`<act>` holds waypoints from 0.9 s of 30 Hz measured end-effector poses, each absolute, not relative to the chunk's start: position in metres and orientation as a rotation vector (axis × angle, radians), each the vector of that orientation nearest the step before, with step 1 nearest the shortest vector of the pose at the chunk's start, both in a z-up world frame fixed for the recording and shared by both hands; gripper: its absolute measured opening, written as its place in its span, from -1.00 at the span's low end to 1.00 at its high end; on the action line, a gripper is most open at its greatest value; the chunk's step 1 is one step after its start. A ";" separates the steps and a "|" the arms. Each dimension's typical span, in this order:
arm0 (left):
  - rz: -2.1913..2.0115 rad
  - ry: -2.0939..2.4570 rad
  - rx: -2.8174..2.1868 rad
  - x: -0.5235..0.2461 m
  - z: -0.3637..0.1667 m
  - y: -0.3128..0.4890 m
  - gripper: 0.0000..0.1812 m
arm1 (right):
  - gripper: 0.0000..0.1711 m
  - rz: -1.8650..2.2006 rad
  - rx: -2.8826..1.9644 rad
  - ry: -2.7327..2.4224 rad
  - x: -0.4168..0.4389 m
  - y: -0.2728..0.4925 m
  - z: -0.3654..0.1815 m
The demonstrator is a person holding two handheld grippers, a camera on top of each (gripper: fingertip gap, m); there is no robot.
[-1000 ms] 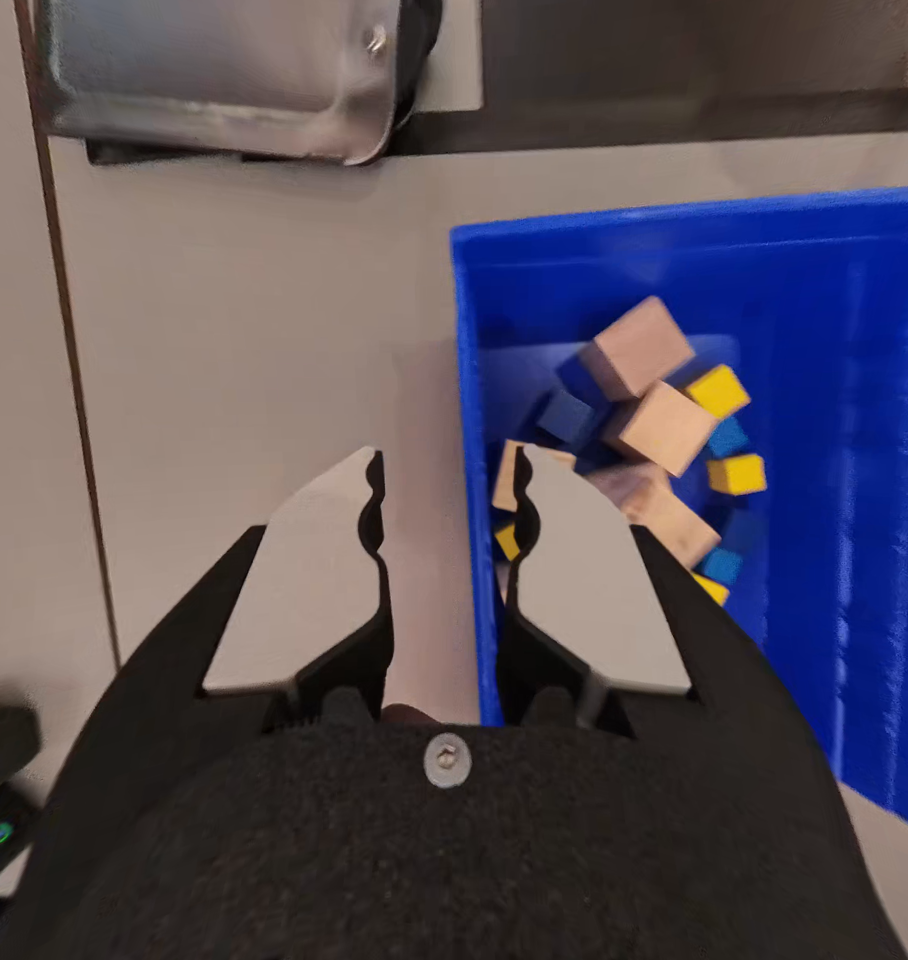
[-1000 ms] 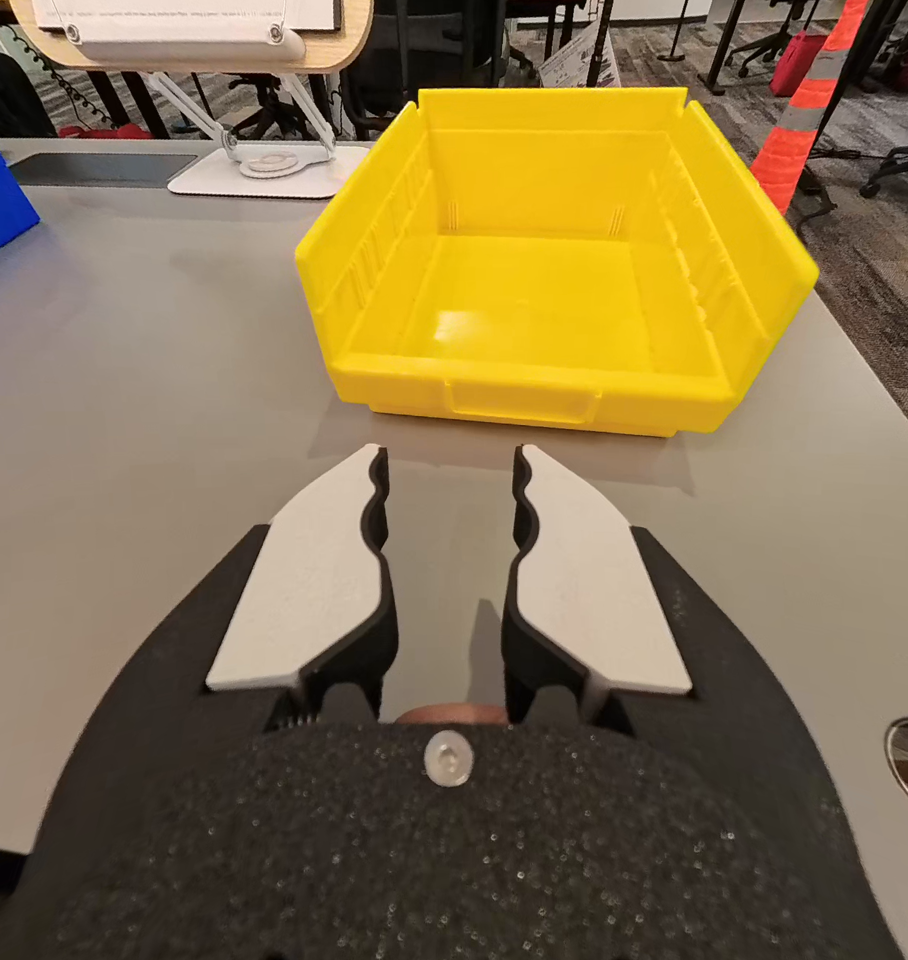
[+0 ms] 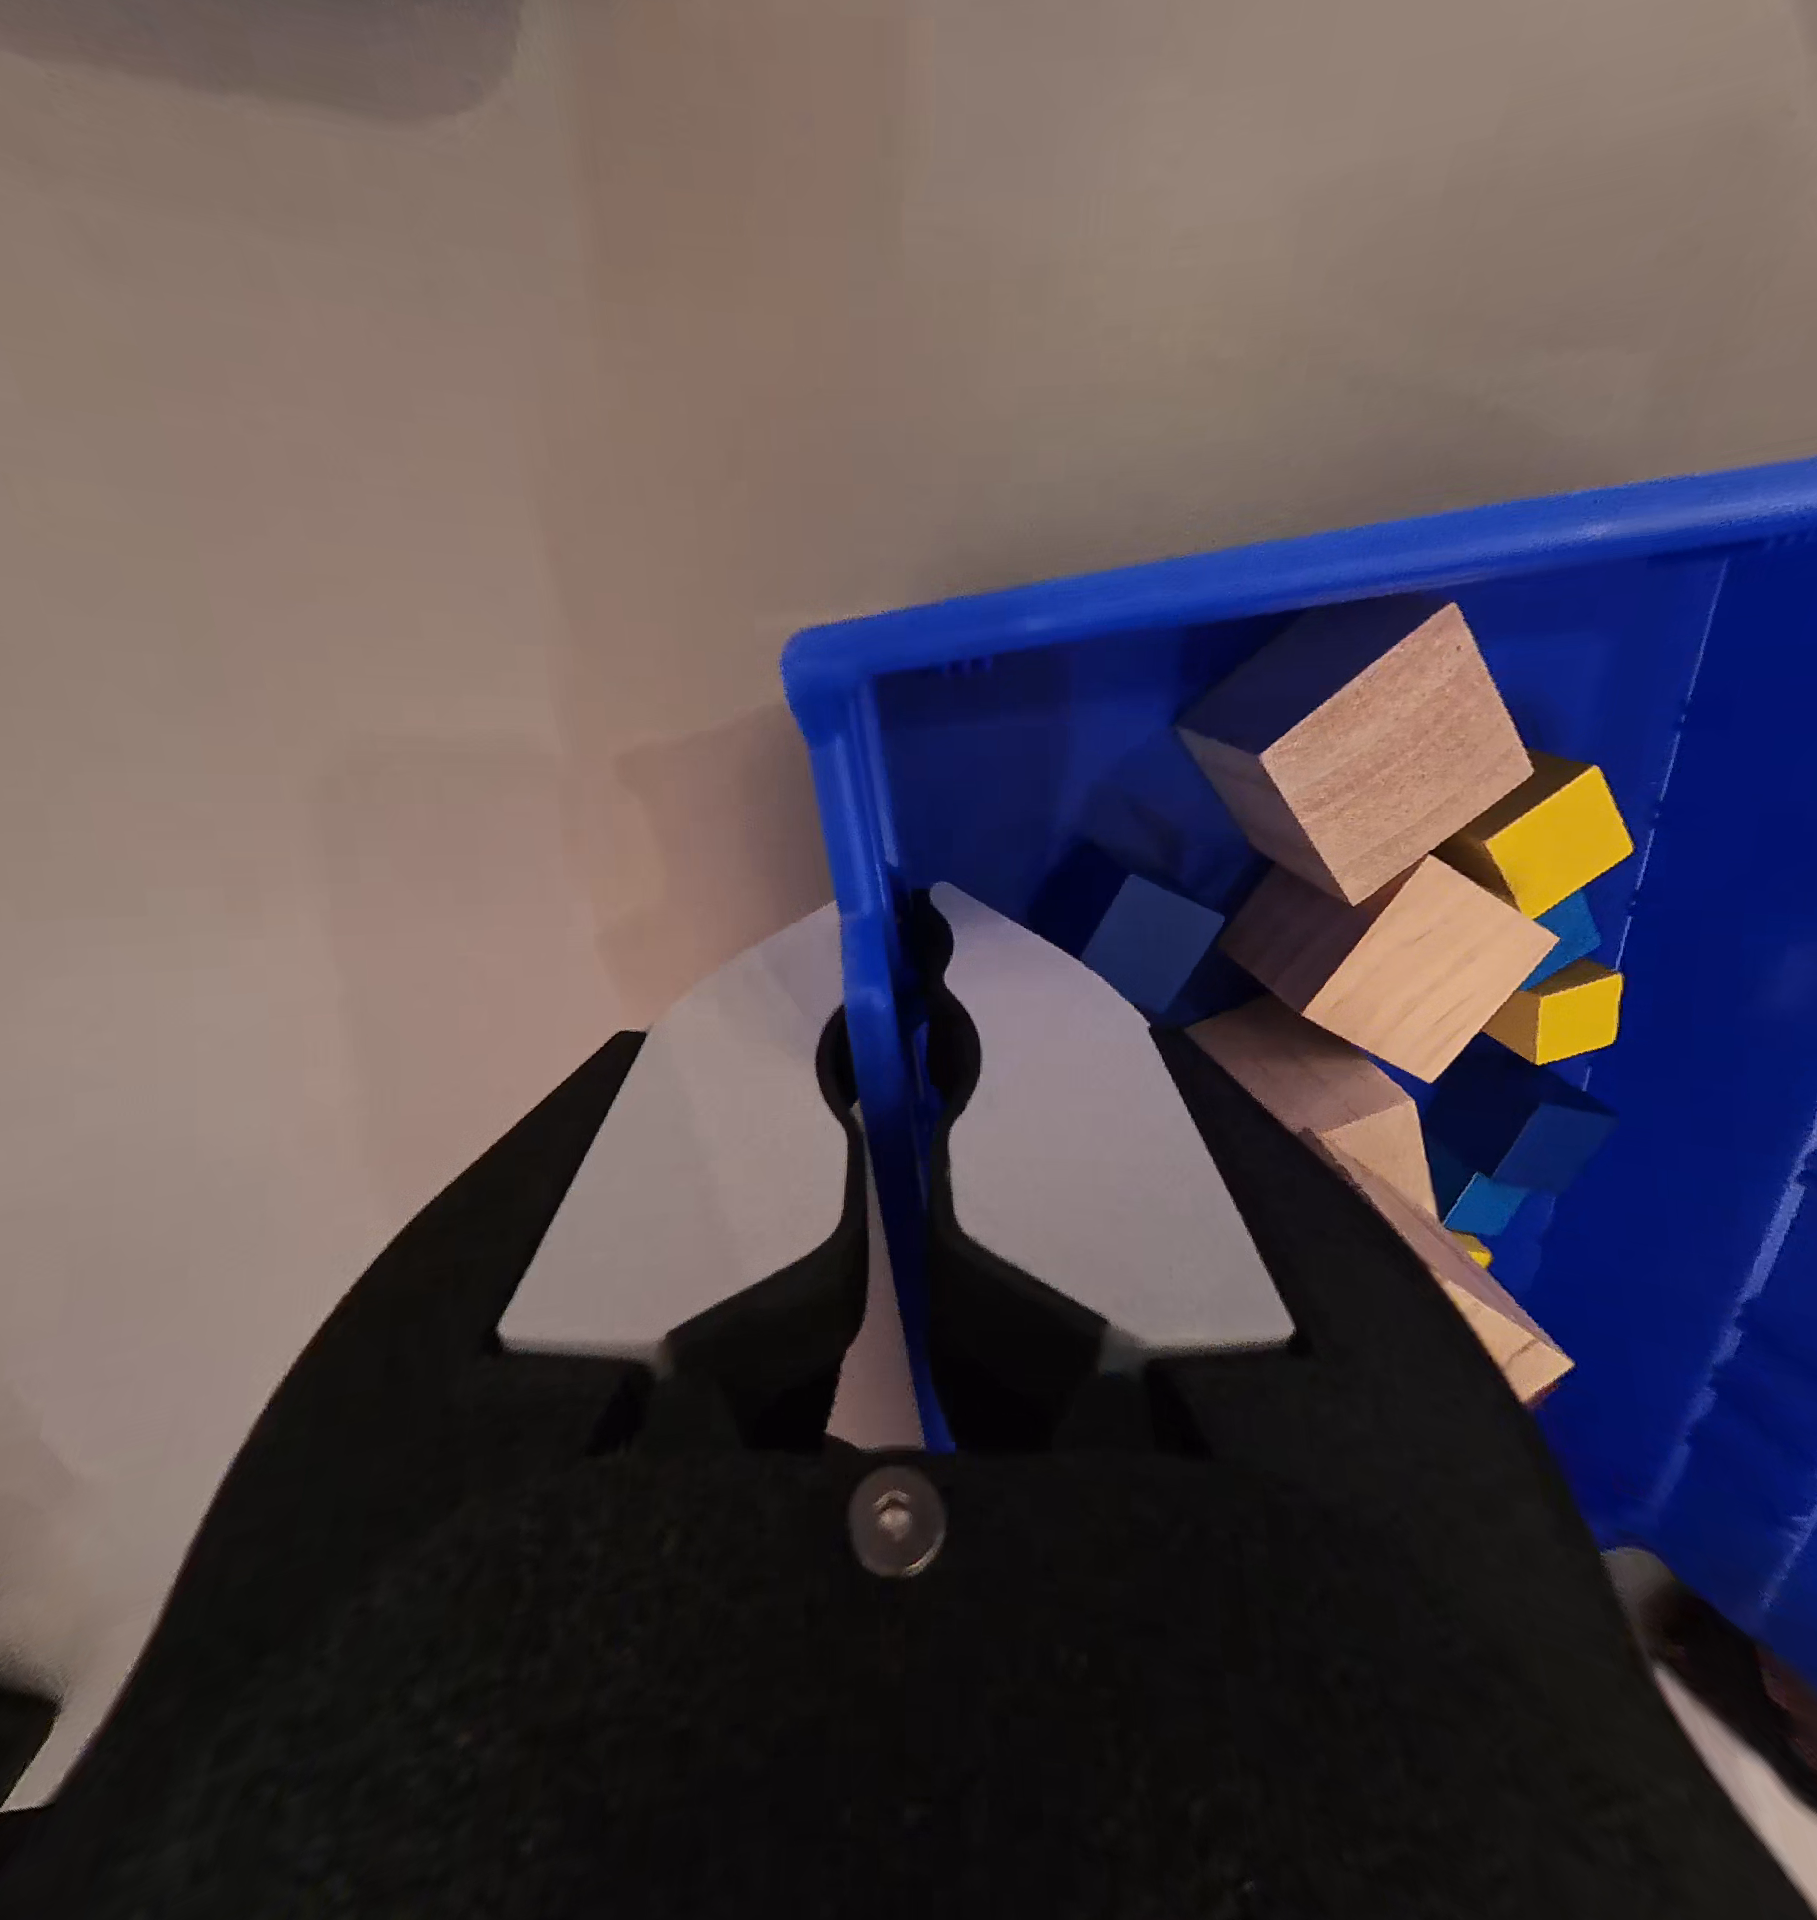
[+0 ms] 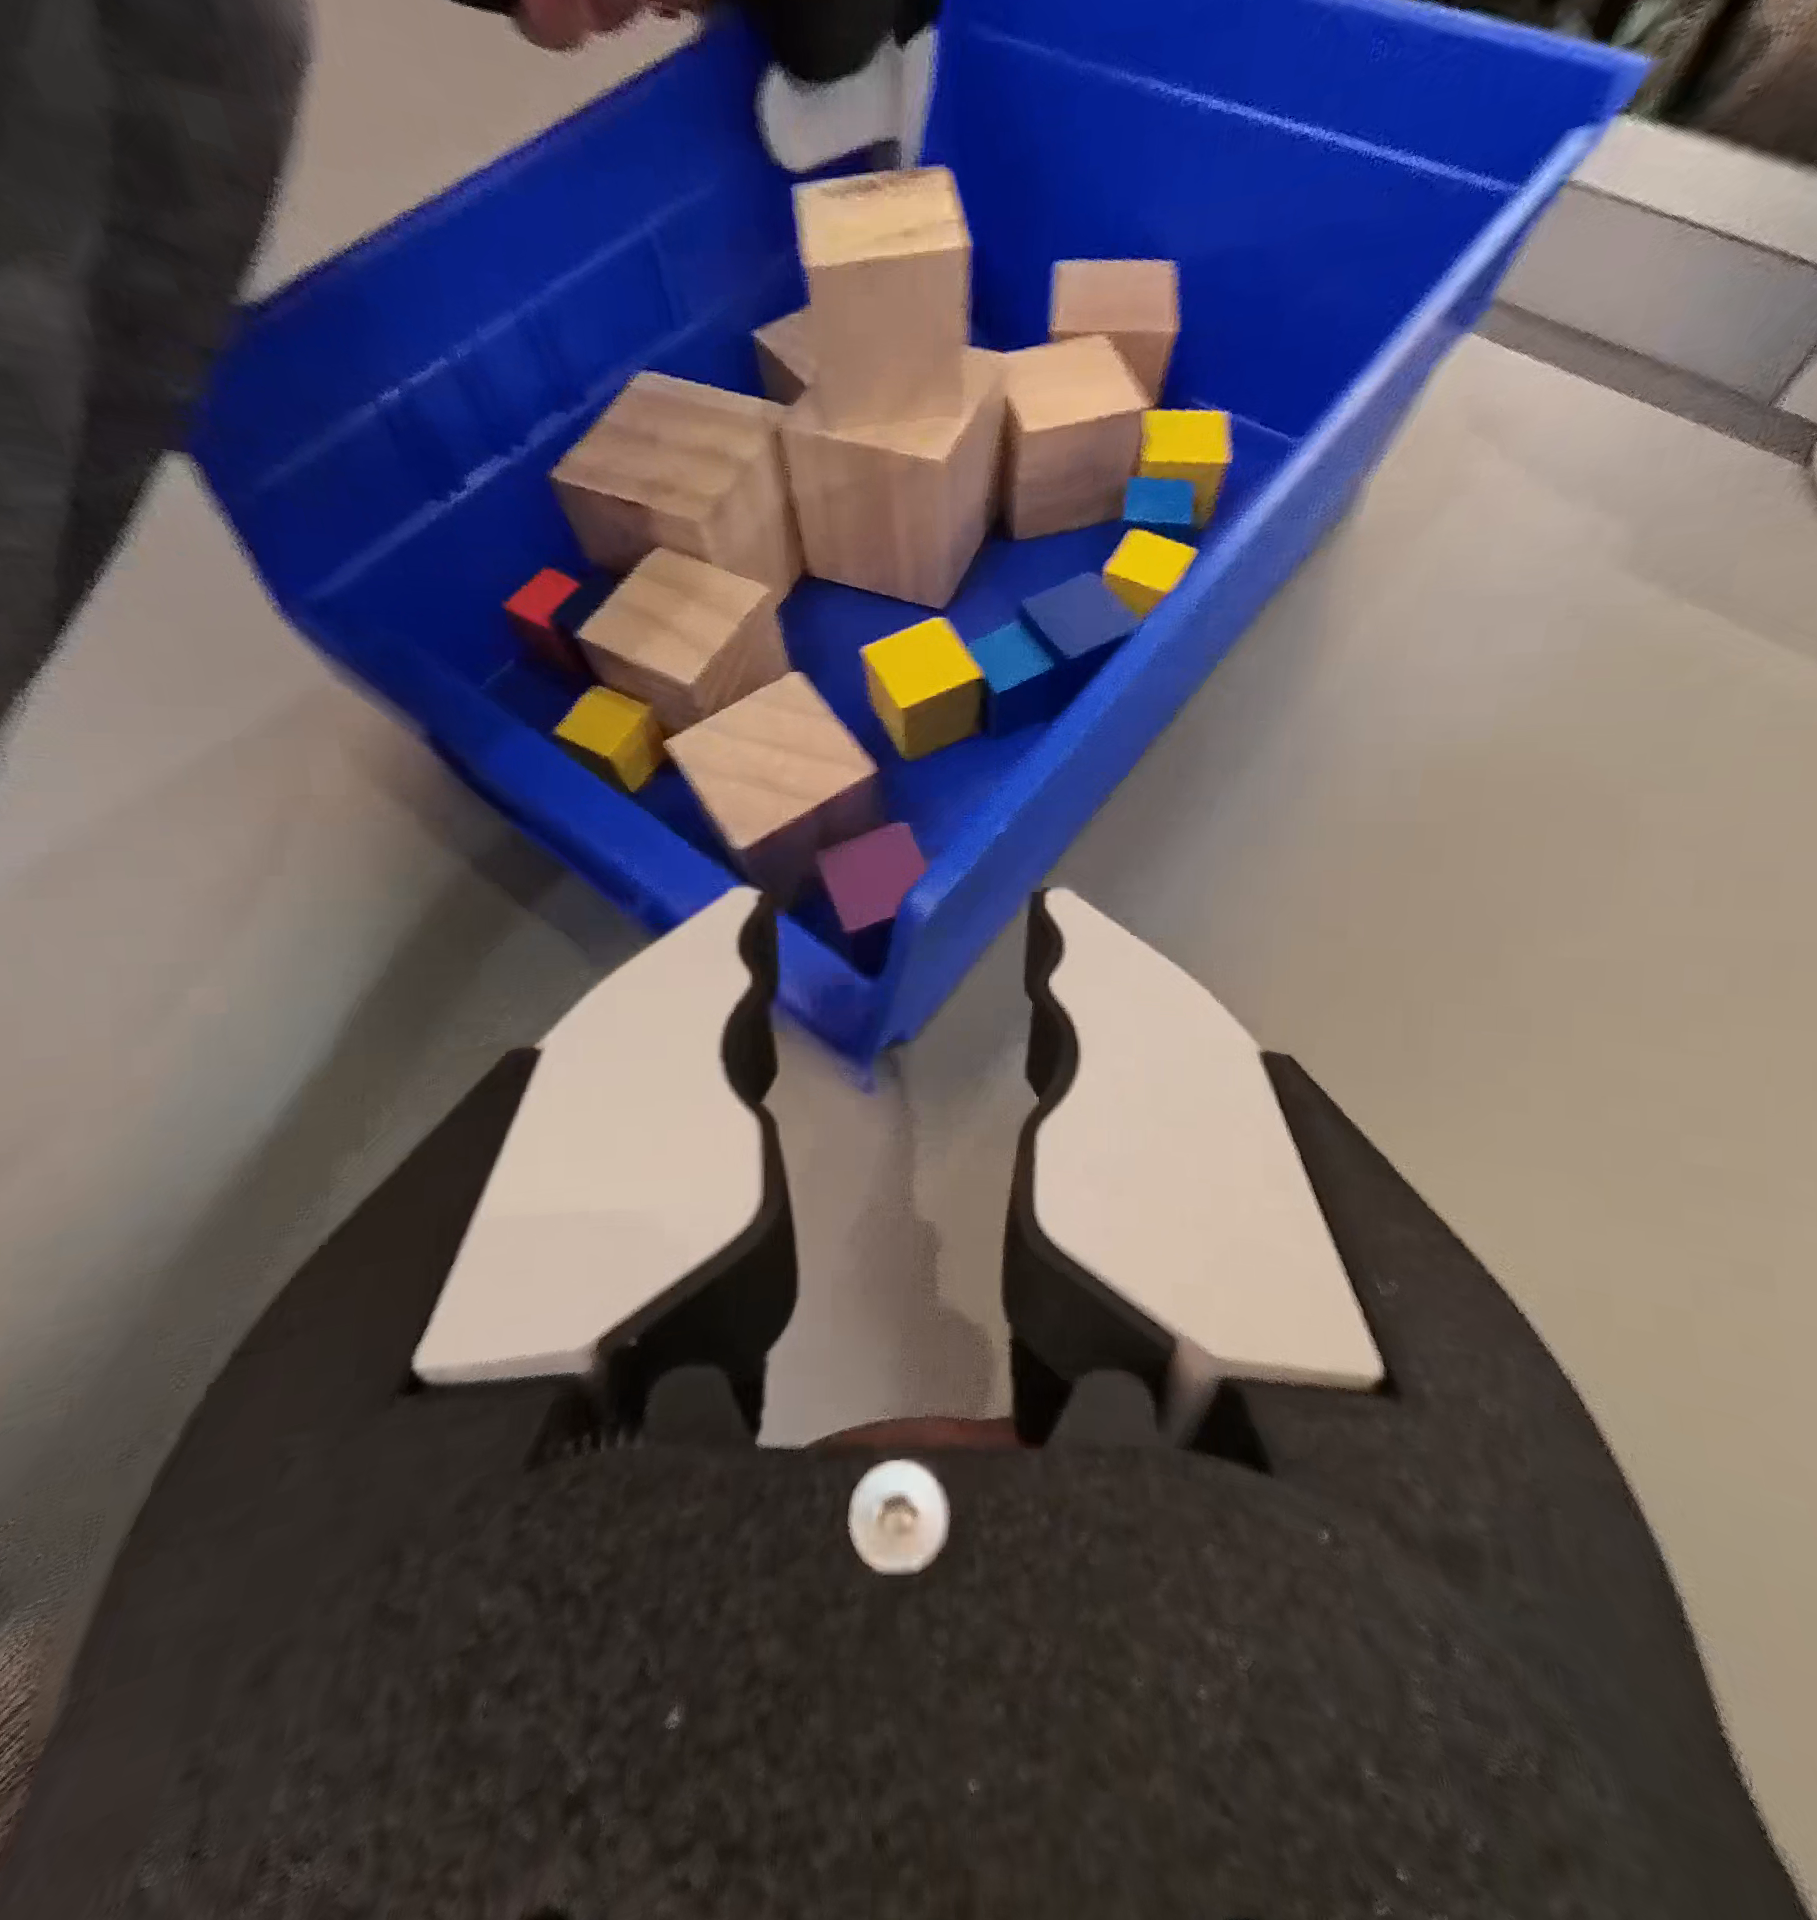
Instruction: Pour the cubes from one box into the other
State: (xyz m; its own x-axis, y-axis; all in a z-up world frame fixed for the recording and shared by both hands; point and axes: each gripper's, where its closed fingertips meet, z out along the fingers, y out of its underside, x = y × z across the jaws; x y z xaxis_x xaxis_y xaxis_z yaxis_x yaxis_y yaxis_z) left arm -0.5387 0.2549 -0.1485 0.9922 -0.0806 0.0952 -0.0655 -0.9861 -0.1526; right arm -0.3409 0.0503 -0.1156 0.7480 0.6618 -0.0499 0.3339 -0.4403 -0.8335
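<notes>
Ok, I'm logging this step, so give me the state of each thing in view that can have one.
Left tool: shut on the blue box wall.
Right tool: open, its fingers straddling the box's near corner, gripping nothing.
Blue box: on the table, full of cubes, not yet poured.
Cubes: piled loose inside the blue box, one wooden cube on top.

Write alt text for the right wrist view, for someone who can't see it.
An open two-fingered claw points at the near corner of a blue box on a grey table. Inside lie large plain wooden cubes and small yellow, blue, red and purple ones. A second claw holds the box's far wall.
</notes>
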 end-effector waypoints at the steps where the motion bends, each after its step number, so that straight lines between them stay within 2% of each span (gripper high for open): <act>1: -0.160 0.114 -2.985 -0.539 -0.148 0.253 -0.94 | -0.54 0.432 -2.062 -0.730 -0.338 0.057 -0.119; 4: -0.205 0.092 -2.978 -0.540 -0.148 0.246 -0.94 | -0.65 0.462 -2.090 -0.737 -0.336 0.065 -0.129; 5: -0.208 0.078 -2.977 -0.541 -0.148 0.243 -0.93 | -0.79 0.472 -2.091 -0.734 -0.334 0.067 -0.129; 9: -0.182 0.014 -2.972 -0.538 -0.147 0.229 -0.92 | -0.92 0.292 -2.093 -0.723 -0.304 0.088 -0.129; 17: -0.198 -0.001 -2.993 -0.470 -0.138 0.218 -0.91 | -0.97 0.199 -2.126 -0.614 -0.222 0.111 -0.105; 27: -0.173 0.232 -2.933 -0.310 -0.060 0.245 -0.91 | -0.97 0.120 -2.124 -0.424 -0.081 0.102 -0.036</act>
State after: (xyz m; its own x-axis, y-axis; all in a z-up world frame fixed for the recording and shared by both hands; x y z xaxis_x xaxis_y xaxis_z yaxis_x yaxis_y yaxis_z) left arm -0.3104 0.2453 -0.0598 0.9809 -0.1664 0.1006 -0.1438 -0.9689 -0.2012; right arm -0.0811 0.1015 -0.0363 0.9355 0.3449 0.0768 0.2534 -0.5033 -0.8261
